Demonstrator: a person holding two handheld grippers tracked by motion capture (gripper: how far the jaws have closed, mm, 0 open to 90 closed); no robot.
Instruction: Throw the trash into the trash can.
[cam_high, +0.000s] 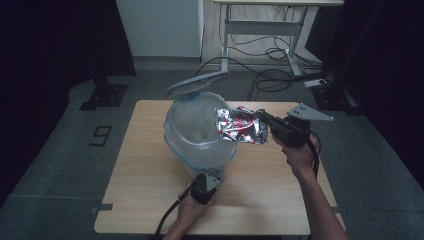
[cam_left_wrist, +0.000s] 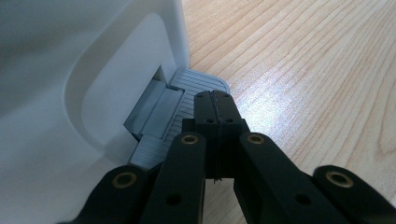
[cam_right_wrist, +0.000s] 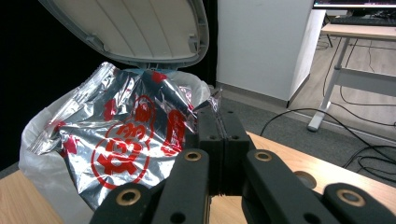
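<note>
With the right gripper (cam_high: 261, 118) pinching a corner of the foil wrapper (cam_high: 241, 125) over the bin (cam_high: 200, 132), and the closed, empty left gripper (cam_left_wrist: 213, 94) pressing the pedal (cam_left_wrist: 189, 93) beneath its tips, a slip there would likely drop the lid (cam_high: 196, 84) onto the wrapper.

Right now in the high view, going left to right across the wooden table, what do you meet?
Left gripper at the foot of the white pedal bin with clear liner → crinkled silver-and-red foil wrapper → right gripper, shut on its edge.
</note>
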